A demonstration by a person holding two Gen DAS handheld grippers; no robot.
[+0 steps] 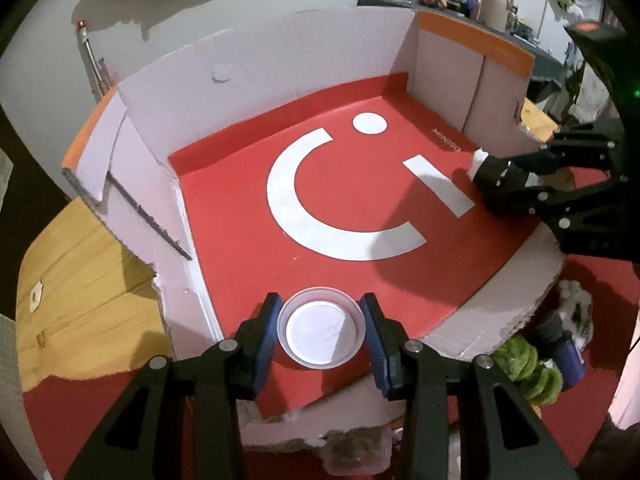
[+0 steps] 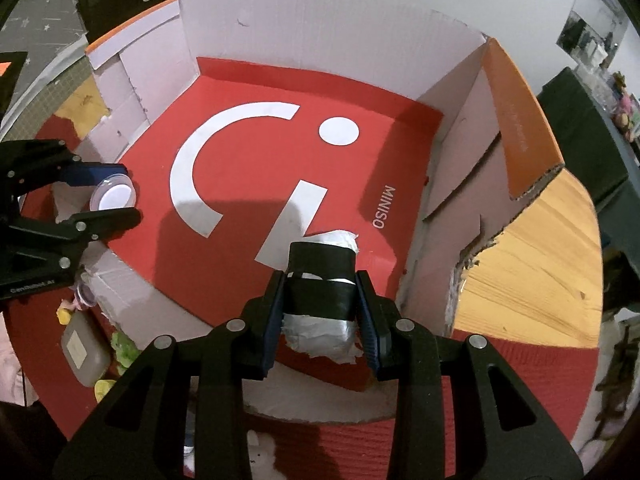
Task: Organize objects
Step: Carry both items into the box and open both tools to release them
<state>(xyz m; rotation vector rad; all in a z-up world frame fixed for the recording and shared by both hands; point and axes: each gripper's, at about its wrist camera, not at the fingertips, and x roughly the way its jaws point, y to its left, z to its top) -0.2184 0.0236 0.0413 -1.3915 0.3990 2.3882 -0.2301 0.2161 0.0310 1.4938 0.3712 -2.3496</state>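
Note:
A cardboard box (image 1: 256, 80) with a red floor and a white smiley logo lies open in both views (image 2: 320, 24). My left gripper (image 1: 322, 328) is shut on a small clear plastic cup (image 1: 322, 332), held over the box's near edge; it also shows in the right wrist view (image 2: 114, 194). My right gripper (image 2: 320, 312) is shut on a silver roll wrapped in black tape (image 2: 320, 280), held over the box's right front part. The right gripper also shows in the left wrist view (image 1: 516, 184).
The box sits on a wooden table (image 1: 80, 280) with a red mat (image 2: 520, 380). Outside the near wall lie a green plush (image 1: 528, 364), a blue bottle (image 1: 568, 352), a grey flat case (image 2: 86, 352) and small toys.

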